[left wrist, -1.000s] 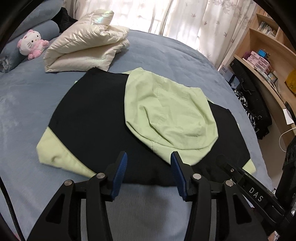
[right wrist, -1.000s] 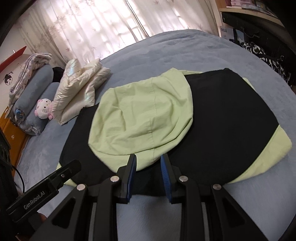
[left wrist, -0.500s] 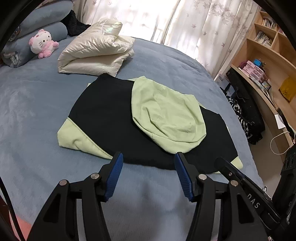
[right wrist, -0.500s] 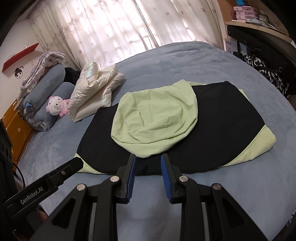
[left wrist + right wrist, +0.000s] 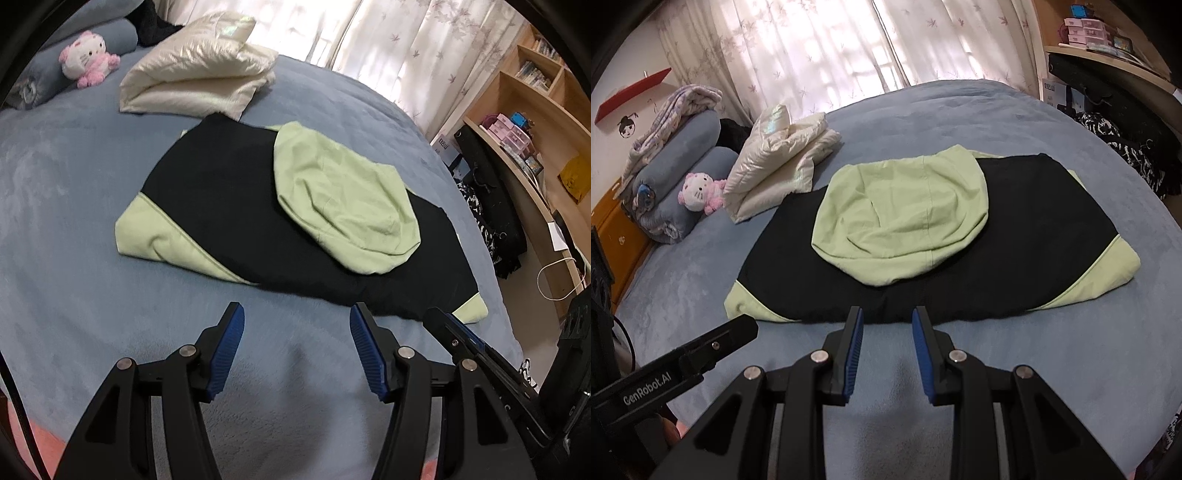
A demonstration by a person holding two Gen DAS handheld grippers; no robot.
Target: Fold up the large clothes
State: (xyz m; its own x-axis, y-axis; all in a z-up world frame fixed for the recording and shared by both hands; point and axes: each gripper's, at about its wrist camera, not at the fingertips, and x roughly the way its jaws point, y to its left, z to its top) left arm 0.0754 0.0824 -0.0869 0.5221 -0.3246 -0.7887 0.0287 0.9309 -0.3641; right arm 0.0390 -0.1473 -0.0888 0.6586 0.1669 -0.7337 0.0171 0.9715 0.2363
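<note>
both tongs hang released over the bed: left gripper has just widened, right gripper narrower. next, pinch the hoodie hem corners evenly.

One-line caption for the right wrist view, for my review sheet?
Open right hand-held gripper at the near edge of a folded black-and-green hoodie on the bed, cream jacket behind.

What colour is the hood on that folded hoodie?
Light green. The hood lies flat on the black hoodie; the right wrist view shows it best.
</note>
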